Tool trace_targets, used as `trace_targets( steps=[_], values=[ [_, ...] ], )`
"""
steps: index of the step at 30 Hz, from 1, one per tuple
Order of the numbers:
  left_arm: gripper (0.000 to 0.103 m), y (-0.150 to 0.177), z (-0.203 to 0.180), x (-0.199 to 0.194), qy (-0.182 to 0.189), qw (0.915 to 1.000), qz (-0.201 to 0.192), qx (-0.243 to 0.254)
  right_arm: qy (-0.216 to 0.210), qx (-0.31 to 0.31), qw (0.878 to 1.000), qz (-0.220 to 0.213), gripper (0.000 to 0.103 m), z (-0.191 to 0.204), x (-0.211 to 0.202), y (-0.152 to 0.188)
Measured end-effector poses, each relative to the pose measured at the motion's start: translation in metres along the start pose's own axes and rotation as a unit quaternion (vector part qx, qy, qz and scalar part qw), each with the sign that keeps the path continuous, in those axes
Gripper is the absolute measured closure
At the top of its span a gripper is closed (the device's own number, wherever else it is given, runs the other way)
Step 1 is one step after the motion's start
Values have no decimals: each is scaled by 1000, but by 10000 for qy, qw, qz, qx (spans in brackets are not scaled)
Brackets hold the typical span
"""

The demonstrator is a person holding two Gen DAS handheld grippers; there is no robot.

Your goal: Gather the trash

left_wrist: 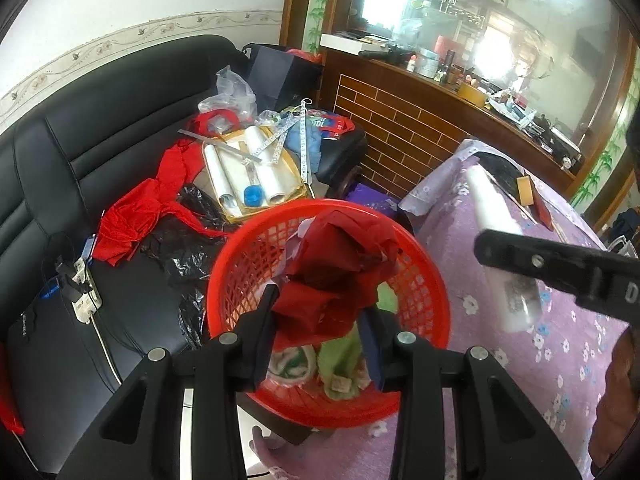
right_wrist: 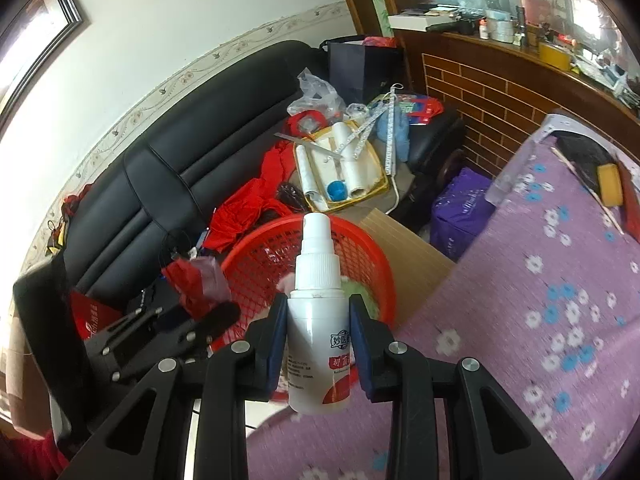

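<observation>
My left gripper (left_wrist: 318, 314) is shut on a crumpled red bag (left_wrist: 340, 264) and holds it over the red mesh basket (left_wrist: 424, 292), which holds green and white scraps. In the right wrist view the left gripper (right_wrist: 188, 316) shows with the red bag (right_wrist: 192, 280) at the basket's left rim. My right gripper (right_wrist: 318, 320) is shut on a white spray bottle (right_wrist: 316, 320), upright, just in front of the red basket (right_wrist: 372, 256). The bottle (left_wrist: 504, 248) and the right gripper's finger (left_wrist: 560, 276) show over the table in the left wrist view.
A table with a purple flowered cloth (right_wrist: 540, 280) is on the right. A black sofa (left_wrist: 80, 152) holds red cloth (left_wrist: 140, 212), black plastic, a tray of white rolls (left_wrist: 252, 168) and a power strip. A brick-patterned counter (left_wrist: 400, 128) stands behind.
</observation>
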State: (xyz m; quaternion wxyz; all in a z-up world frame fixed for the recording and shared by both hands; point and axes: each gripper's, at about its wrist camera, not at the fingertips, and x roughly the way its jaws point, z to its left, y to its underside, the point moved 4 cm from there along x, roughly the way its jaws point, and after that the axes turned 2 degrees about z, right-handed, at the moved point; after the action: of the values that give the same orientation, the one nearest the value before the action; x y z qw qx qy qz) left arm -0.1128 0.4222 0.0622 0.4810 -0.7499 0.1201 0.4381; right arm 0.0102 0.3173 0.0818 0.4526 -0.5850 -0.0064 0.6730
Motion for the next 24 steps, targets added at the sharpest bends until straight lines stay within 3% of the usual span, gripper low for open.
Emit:
trace_targets(
  steps=[2, 3, 4, 11, 13, 20, 24],
  values=[
    [55, -3, 2, 2, 13, 10000, -9, -37, 0, -21, 10000, 11, 69, 1, 7, -7],
    [42, -4, 3, 3, -28, 10000, -20, -59, -10, -35, 10000, 11, 62, 2, 10, -11],
    [35, -4, 5, 3, -63, 9999, -38, -79, -1, -49, 10000, -13, 55, 2, 12, -15],
    [29, 6, 5, -2, -277, 9995, -85, -112, 319, 5, 9991, -271, 51, -11, -11, -11],
    [21, 15, 1, -10, -433, 9988, -190, -95, 489, -45, 9983, -322, 46, -15, -23, 1],
    [16, 41, -25, -48, -677, 9962, -511, 221, 705, -75, 9968, -368, 39, -19, -65, 58],
    [7, 60, -46, -77, -764, 9940, -710, 343, 849, -119, 9956, -381, 39, -22, -90, 92]
  ],
)
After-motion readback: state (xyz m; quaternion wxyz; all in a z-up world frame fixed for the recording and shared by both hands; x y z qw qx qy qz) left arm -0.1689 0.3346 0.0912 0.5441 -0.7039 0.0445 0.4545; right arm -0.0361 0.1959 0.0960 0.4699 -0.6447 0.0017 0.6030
